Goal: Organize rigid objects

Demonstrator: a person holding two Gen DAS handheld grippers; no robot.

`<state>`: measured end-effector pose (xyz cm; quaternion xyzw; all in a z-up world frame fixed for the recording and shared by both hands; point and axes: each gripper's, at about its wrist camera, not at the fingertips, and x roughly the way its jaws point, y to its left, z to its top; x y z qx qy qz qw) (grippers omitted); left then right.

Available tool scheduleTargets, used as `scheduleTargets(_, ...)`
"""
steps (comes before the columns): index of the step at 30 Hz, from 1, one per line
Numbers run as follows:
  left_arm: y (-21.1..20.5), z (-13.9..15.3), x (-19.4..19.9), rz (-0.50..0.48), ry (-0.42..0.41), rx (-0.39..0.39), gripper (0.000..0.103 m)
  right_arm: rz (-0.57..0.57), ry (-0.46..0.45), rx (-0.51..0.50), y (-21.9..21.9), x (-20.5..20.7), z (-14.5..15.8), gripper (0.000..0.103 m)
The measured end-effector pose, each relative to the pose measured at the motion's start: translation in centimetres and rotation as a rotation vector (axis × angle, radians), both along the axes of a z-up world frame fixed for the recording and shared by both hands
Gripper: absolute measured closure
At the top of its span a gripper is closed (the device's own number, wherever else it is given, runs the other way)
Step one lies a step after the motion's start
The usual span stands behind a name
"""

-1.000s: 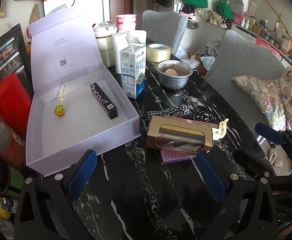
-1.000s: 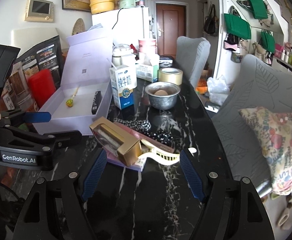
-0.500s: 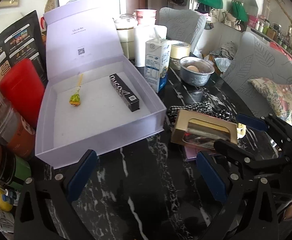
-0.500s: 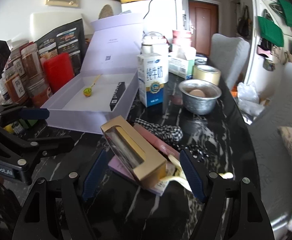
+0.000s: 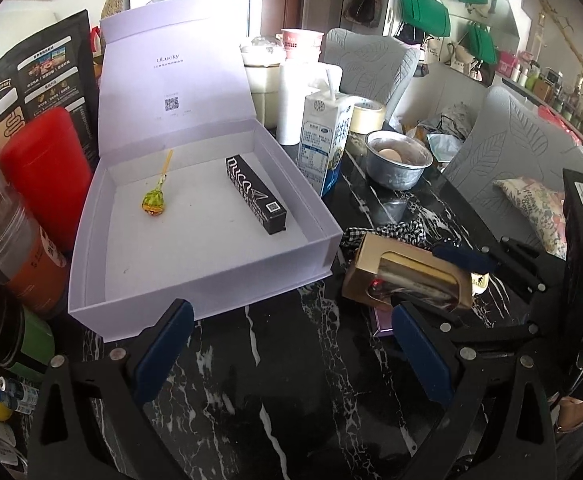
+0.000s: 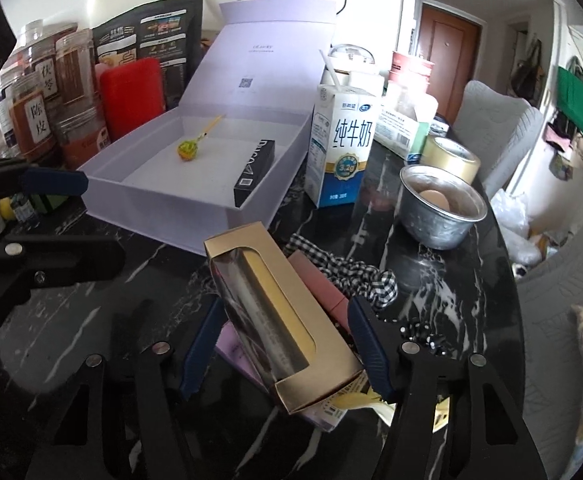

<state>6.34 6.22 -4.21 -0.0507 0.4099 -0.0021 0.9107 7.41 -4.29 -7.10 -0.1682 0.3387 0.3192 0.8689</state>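
Right gripper (image 6: 281, 346): jaws have just been closing around the gold box (image 6: 279, 320), which lies between the blue pads; I cannot tell whether both pads press on it yet.

Left gripper (image 5: 287, 350): jaws wide apart, nothing between them, hovering over bare black table (image 5: 291, 400) just in front of the lilac box (image 5: 195, 280).

Gold box: windowed carton, lying tilted on a pink box (image 6: 317, 280) and a flat purple packet (image 6: 235, 346), just right of the lilac box's front corner. Checked cloth (image 6: 355, 276) behind it.

Lilac box: lid up, already holding a lollipop (image 5: 153, 202) and a long black carton (image 5: 255, 196). Plenty of free floor between and in front of them.

Beyond the lilac box's right wall: milk carton (image 6: 341, 148), metal bowl (image 6: 443, 212) with an egg, tape roll (image 6: 449, 158).

Step in hand, as I judge it: taking hold of the gold box for transfer. Next I need a firm squeeze across its sides, a lift clear of the pile, then a carry left over the lilac box's near wall.
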Motion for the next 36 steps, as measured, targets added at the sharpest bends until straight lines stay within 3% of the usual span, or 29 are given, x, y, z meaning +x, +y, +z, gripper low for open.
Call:
scheduleTargets(5, 0.1, 0.2, -0.2, -0.008, -0.014, -0.007, 0.002, -0.008, 0.005, 0.027, -0.4, -0.6, 0.3, 0.068)
scheduleTargets(12, -0.2, 0.0, -0.2, -0.035, -0.007, -0.027, 0.002, -0.053, 0.015, 0.116, -3.0, -3.0, 2.0, 0.068)
scheduleTargets(18, -1.9, -0.6, 0.2, -0.096, 0.005, -0.055, 0.002, -0.142, 0.011, 0.122, -5.9, -6.0, 3.1, 0.068)
scheduleTargets(30, -7.7, -2.4, 2.3, -0.251, 0.040, -0.066, 0.002, -0.356, 0.044, 0.117, -11.3, -8.7, 1.5, 0.068)
scheduleTargets(36, -9.2, -3.6, 4.6, -0.228, 0.095, -0.047, 0.002, -0.425, 0.032, 0.106, -12.4, -9.1, 0.9, 0.068)
